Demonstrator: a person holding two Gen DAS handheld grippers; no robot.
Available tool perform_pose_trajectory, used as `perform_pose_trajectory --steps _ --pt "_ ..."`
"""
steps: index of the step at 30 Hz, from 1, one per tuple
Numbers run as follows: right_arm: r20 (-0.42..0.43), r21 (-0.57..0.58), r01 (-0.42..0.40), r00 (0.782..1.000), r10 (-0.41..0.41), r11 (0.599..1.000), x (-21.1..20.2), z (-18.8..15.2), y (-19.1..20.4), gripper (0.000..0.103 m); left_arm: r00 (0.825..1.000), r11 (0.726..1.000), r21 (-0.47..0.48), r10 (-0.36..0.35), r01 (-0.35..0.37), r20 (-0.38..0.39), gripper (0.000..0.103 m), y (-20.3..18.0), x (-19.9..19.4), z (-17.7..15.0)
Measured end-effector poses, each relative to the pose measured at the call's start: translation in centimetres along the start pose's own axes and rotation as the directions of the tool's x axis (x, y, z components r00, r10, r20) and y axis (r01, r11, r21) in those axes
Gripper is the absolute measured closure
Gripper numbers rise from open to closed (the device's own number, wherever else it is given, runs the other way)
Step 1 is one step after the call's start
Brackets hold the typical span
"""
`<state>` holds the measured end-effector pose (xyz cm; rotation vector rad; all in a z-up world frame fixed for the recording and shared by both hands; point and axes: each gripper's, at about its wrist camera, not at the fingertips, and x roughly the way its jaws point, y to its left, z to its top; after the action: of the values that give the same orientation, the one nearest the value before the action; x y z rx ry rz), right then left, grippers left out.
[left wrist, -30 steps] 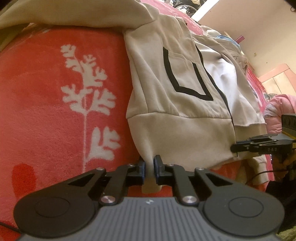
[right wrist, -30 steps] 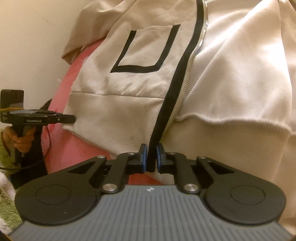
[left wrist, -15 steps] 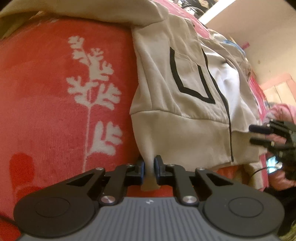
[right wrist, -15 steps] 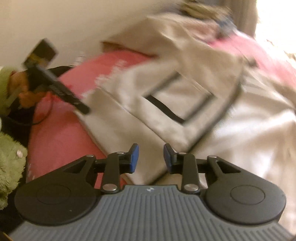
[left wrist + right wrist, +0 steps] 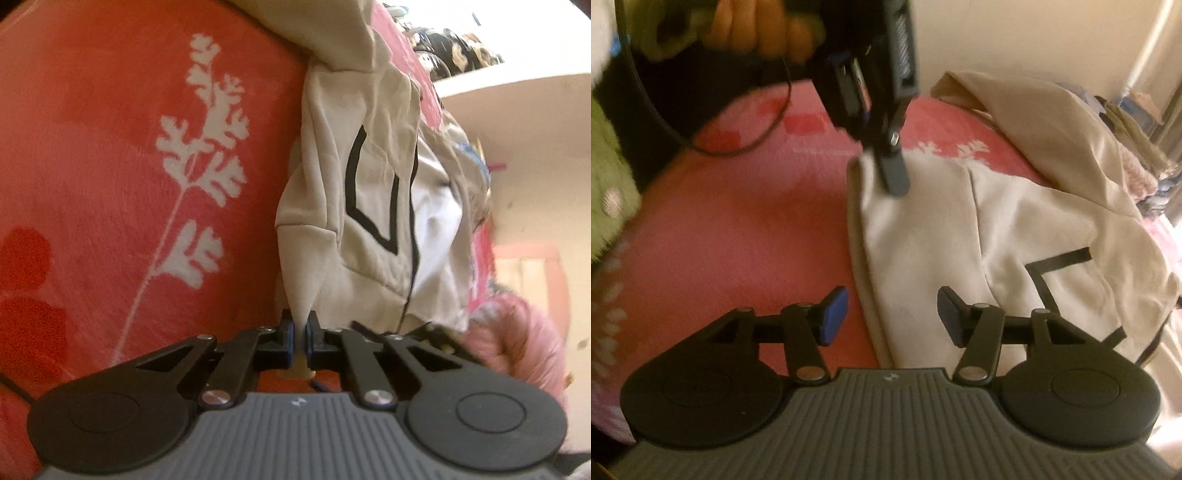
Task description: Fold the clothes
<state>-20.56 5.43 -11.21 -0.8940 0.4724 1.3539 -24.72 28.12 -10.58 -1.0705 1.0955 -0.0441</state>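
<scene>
While the left gripper (image 5: 300, 338) pinches the hem corner of the cream jacket (image 5: 373, 206), which lies on the red blanket (image 5: 110, 184) near its front edge, the right gripper (image 5: 892, 315) has just been opening, with nothing pressed between its pads. I judge the fold is starting; next the right must take another hem point.

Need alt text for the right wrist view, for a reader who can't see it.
The right tongs stand open above the edge of a cream zip jacket lying on a red blanket. Beyond, the left tongs pinch the jacket's hem.
</scene>
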Motion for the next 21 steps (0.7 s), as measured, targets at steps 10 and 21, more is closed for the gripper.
perform_pose_trajectory --steps 10,21 --pt "-0.023 0.096 0.103 0.995 -0.101 0.990 0.1 -0.3 -1.4 0.098 0.994 0.975 0.194 0.107 -0.106 0.007 0.075 -1.4 0.7 -0.1" --pt "-0.021 0.116 0.088 0.996 -0.086 0.989 0.1 -0.4 -1.3 0.099 0.989 0.969 0.200 0.139 -0.146 0.051 0.093 -0.9 3.0 1.7"
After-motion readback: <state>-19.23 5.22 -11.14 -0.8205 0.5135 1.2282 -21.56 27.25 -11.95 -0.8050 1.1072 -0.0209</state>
